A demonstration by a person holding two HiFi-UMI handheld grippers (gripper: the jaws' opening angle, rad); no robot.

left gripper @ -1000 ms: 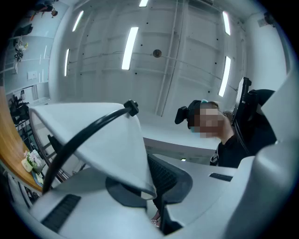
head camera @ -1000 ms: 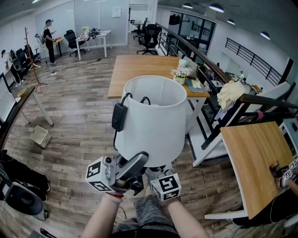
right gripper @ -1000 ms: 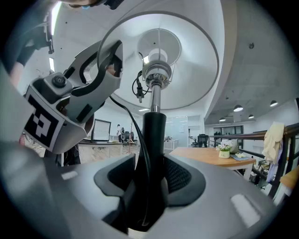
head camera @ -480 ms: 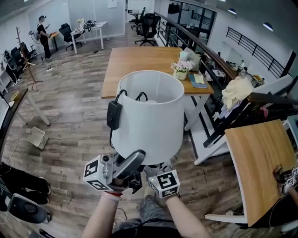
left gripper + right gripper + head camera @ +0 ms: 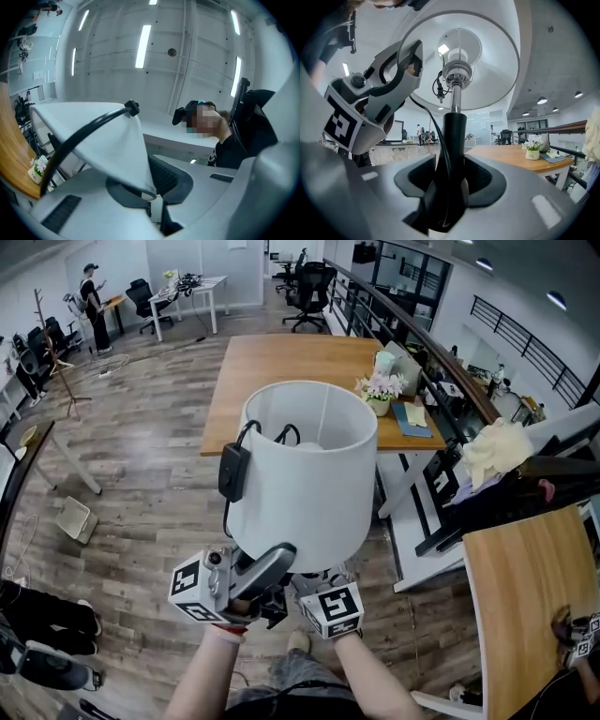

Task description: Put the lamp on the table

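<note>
The lamp's white shade (image 5: 305, 474) is held up in front of me, above the wood floor, with a black cord and its switch (image 5: 234, 472) hanging over the rim. My right gripper (image 5: 314, 585) sits under the shade, shut on the lamp's black stem (image 5: 452, 140), with the bulb (image 5: 457, 56) straight above. My left gripper (image 5: 279, 568) is just left of it, and its jaws close on the shade's lower rim (image 5: 108, 140), with the cord (image 5: 84, 129) running across the shade. A large wooden table (image 5: 281, 381) stands ahead.
A flower pot (image 5: 380, 395), a book and boxes sit at the table's right end. A second wooden table (image 5: 525, 587) is at the right, next to dark railings and a chair draped with cloth (image 5: 502, 451). A person (image 5: 92, 306) stands far left by the desks.
Both grippers keep their hold on the lamp. The big wooden table looks slightly nearer, and the table at the right has slid towards the frame's edge.
</note>
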